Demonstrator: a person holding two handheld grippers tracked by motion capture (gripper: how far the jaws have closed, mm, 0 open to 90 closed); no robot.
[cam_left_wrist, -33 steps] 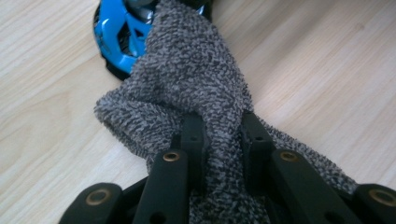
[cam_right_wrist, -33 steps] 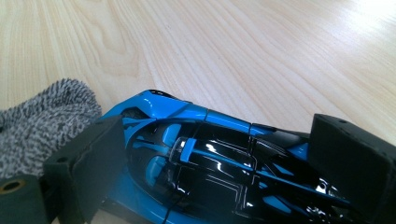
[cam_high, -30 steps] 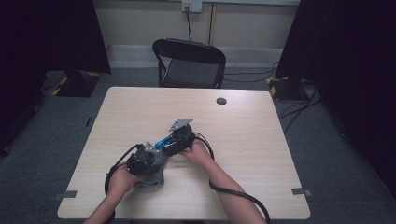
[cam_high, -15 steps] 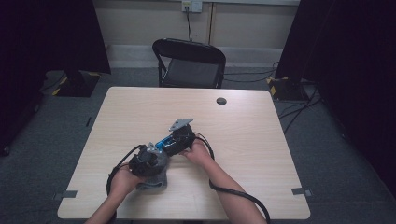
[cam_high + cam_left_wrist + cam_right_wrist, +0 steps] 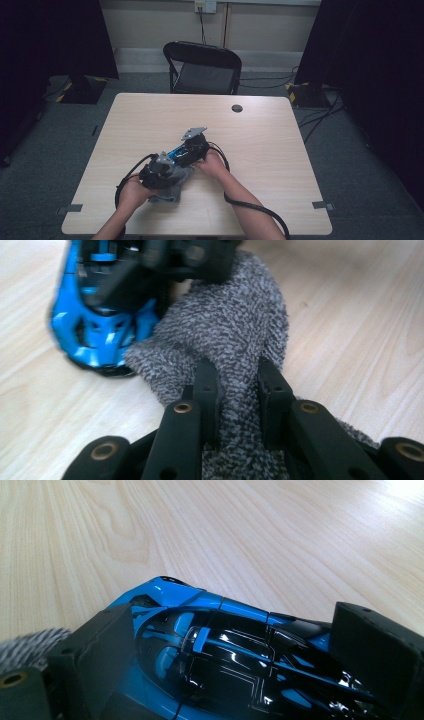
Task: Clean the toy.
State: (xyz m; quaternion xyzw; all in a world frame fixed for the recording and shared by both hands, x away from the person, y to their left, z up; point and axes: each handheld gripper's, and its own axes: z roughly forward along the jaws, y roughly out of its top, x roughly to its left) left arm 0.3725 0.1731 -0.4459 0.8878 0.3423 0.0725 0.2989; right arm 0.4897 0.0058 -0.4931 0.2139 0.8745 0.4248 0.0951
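Left tongs (image 5: 235,390) shifted slightly, clamped on grey cloth (image 5: 225,335); right tongs (image 5: 235,645) grip blue toy car (image 5: 210,650).

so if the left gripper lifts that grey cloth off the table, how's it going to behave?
Probably floppy: the grey cloth bunches into a fold between the left gripper jaws, so it would likely drape. Its nubby weave looks grippy, so slipping seems unlikely. It touches the blue toy car held by the right gripper, so a lift may drag across it.

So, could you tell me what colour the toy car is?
Blue and black toy car, clearest in the right gripper view.
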